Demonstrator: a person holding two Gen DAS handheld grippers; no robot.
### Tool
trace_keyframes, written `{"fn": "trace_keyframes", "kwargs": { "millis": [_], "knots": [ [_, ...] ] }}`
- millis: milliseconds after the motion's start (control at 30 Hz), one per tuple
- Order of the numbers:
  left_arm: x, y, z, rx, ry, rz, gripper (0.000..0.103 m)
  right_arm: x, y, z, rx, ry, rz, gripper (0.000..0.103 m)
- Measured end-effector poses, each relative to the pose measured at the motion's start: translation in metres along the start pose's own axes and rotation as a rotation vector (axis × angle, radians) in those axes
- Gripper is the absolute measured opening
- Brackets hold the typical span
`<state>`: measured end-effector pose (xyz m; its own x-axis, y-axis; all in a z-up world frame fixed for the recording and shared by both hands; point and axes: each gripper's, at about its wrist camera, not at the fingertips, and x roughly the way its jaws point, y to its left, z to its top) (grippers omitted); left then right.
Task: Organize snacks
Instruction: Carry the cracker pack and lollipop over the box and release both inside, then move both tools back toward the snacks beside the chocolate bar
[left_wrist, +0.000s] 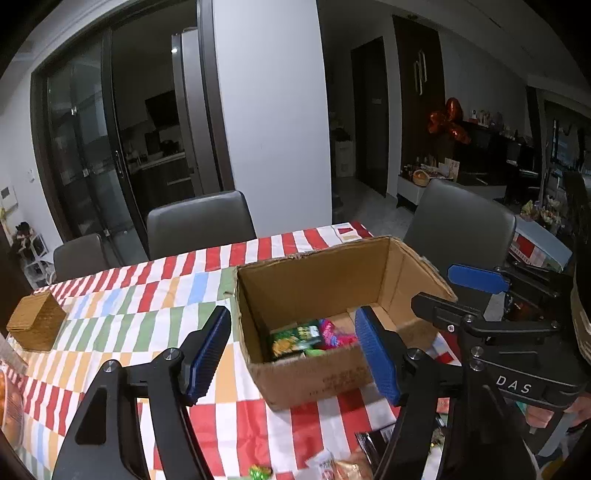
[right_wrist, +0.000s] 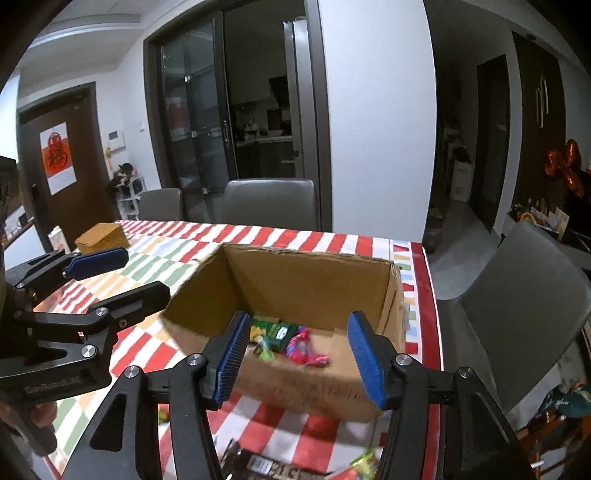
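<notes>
While the open brown cardboard box (right_wrist: 314, 295) lies straight ahead, loose wrapped snacks (right_wrist: 280, 467) sit on its near side, beneath both grippers. The right gripper (right_wrist: 299, 354) and left gripper (left_wrist: 295, 350) both gape wide, holding nothing; the right seems nearer.

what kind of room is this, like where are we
Most likely a home dining area. A table under a red, white and pastel checked tablecloth has grey padded dining chairs around it, and dark-framed glass sliding doors behind open onto what looks like a kitchen.
</notes>
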<state>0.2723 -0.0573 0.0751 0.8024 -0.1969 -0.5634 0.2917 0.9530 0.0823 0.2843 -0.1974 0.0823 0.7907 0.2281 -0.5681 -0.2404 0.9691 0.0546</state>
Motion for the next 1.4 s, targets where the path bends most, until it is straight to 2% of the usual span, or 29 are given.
{"fn": "trace_keyframes", "kwargs": {
  "millis": [267,567,1000,1400],
  "knots": [
    [-0.035,-0.007,-0.033,-0.018,-0.005,-0.006,0.072,-0.034,0.014,-0.026,0.000,-0.040,0.007,0.056],
    [-0.053,-0.018,-0.077,-0.011,0.052,0.000,0.073,-0.053,0.026,-0.067,0.008,-0.024,-0.014,0.056],
    [-0.043,-0.028,-0.146,-0.029,0.209,-0.025,0.074,-0.036,0.025,-0.140,0.076,0.160,0.022,0.056],
    [-0.003,-0.031,-0.191,-0.058,0.345,-0.052,0.074,-0.007,0.018,-0.174,0.116,0.277,-0.006,0.056]
  ]
}}
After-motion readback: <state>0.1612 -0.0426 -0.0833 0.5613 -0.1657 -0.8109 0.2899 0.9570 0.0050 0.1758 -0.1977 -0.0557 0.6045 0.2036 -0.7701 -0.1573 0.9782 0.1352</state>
